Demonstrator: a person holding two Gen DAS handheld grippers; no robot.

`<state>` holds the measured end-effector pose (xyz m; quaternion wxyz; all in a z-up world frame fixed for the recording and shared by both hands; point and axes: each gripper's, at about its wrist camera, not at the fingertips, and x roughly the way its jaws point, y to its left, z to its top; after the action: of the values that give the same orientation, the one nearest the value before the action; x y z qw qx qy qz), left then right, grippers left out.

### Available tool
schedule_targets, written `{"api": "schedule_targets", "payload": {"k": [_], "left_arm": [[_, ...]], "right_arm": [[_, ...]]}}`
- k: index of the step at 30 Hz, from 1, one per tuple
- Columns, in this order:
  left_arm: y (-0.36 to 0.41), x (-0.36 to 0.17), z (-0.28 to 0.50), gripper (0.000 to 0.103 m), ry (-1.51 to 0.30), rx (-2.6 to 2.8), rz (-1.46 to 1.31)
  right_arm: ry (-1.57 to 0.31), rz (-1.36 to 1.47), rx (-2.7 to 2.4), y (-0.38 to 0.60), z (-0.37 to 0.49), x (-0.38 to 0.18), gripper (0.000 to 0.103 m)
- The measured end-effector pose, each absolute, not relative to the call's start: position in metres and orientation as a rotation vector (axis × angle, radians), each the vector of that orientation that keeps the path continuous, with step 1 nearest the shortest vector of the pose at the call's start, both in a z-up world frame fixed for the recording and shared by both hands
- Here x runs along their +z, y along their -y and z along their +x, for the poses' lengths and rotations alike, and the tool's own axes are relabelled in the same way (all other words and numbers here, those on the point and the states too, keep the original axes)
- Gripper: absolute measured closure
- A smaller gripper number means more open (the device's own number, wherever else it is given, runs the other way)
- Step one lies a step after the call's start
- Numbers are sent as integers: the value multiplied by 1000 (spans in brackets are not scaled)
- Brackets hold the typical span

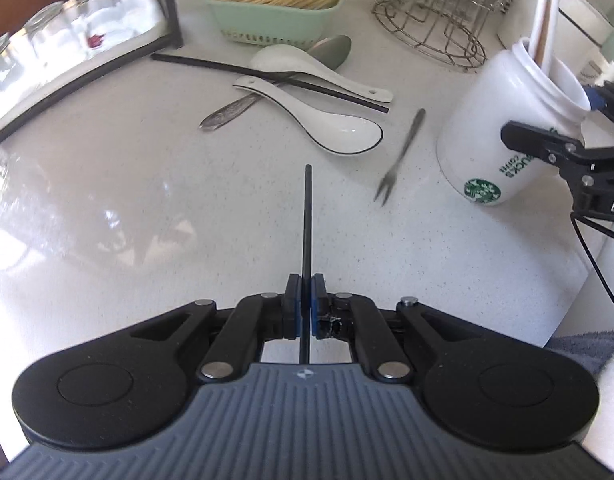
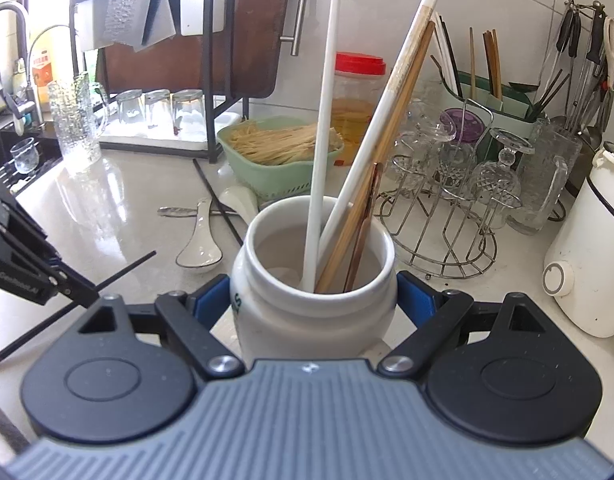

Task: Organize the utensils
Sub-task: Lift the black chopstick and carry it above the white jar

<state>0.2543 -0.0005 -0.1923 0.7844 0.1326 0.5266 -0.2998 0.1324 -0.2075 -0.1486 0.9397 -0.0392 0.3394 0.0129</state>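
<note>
A: Left view: the left gripper has its blue pads pinched tight on a black chopstick pointing straight ahead above the counter; beyond lie two white spoons, a second black chopstick and a small fork.

B: Right view adds the inside; the right gripper spreads wide, a pad on each side of the white jar, gripping it; white and wooden chopsticks lean in it.

A: Only mine shows its green logo; the jar stands far right, away from the fork.
</note>
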Motion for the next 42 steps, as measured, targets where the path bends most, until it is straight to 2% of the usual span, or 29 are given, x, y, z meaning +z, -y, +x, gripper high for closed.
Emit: {"api": "schedule_targets", "payload": {"k": [13, 28, 42], "left_arm": [[-11, -156, 243, 98, -1020, -597, 141], [-19, -111, 225, 98, -904, -623, 32], [9, -13, 221, 98, -646, -769, -18]], "right_arm": [[-775, -87, 42, 185, 129, -140, 12], [-742, -76, 15, 166, 119, -142, 13], [-748, -78, 19, 162, 116, -142, 13]]}}
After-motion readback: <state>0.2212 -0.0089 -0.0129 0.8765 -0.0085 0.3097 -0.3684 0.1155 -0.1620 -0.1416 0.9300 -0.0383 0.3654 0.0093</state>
